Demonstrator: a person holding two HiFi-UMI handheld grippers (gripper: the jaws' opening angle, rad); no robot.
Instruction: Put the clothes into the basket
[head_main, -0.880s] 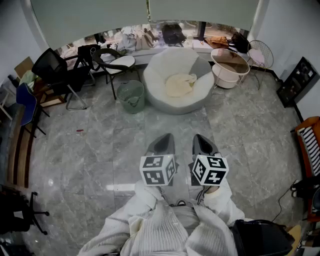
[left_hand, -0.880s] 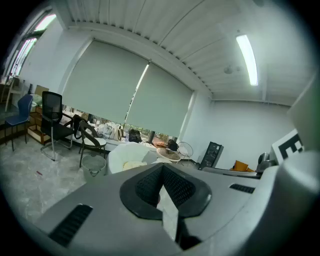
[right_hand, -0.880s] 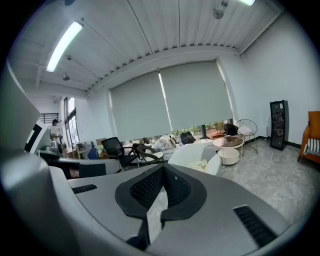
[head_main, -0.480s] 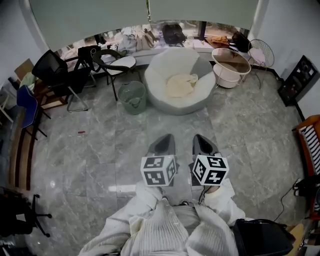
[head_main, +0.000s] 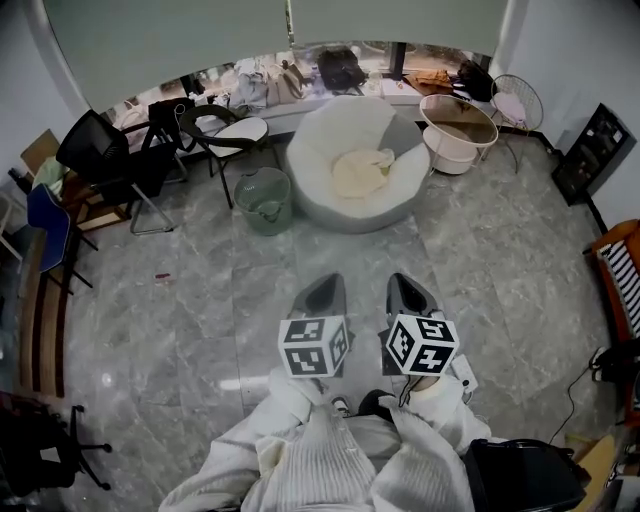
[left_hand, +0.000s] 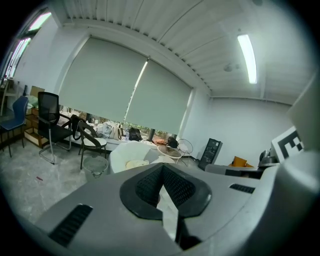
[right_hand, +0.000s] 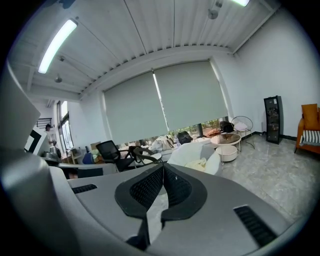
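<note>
A cream garment (head_main: 362, 170) lies bunched on a white beanbag chair (head_main: 330, 140) across the room. A pale green mesh basket (head_main: 263, 198) stands on the floor just left of the beanbag. My left gripper (head_main: 324, 287) and right gripper (head_main: 406, 284) are held side by side in front of the person's body, far from both. Each has its jaws shut with nothing between them. In the left gripper view the basket (left_hand: 96, 164) and garment (left_hand: 133, 163) show beyond the closed tips (left_hand: 162, 167). In the right gripper view the garment (right_hand: 199, 162) sits beyond the tips (right_hand: 163, 166).
A round white table (head_main: 459, 130) stands right of the beanbag. A white-seated chair (head_main: 236, 130) and a black office chair (head_main: 100, 150) stand to the left. A black shelf (head_main: 592, 152) and an orange seat (head_main: 622, 285) line the right wall. Grey tile floor (head_main: 200, 300) lies between.
Both grippers stay shut and side by side. The view has shifted a little, and a shoe now shows under the grippers.
</note>
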